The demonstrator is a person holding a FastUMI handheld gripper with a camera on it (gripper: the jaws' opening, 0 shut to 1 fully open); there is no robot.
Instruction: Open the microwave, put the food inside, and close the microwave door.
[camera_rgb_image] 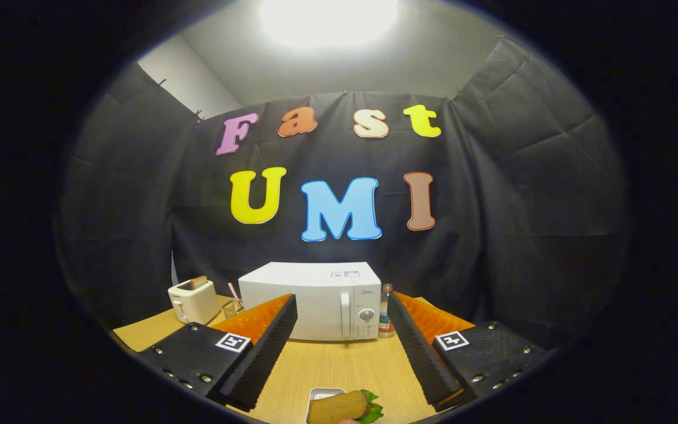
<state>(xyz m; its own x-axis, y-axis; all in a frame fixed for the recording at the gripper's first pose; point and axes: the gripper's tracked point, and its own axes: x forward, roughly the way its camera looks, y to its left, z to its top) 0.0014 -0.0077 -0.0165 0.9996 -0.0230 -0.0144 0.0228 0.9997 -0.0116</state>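
Observation:
A white microwave (315, 300) stands at the back of the wooden table (339, 368), its door shut and its handle and dial on the right side. My gripper (342, 318) is open, held above the table, with the microwave straight ahead beyond the fingertips. Below and between the fingers, near the table's front, a small white dish (321, 396) holds the food (345, 406), a brown roll with green leaves. Nothing is between the fingers.
A white toaster (193, 301) with a slice of bread stands left of the microwave, with a small wire holder (233, 306) between them. A glass bottle (385, 312) stands just right of the microwave. Black cloth walls close in the booth behind.

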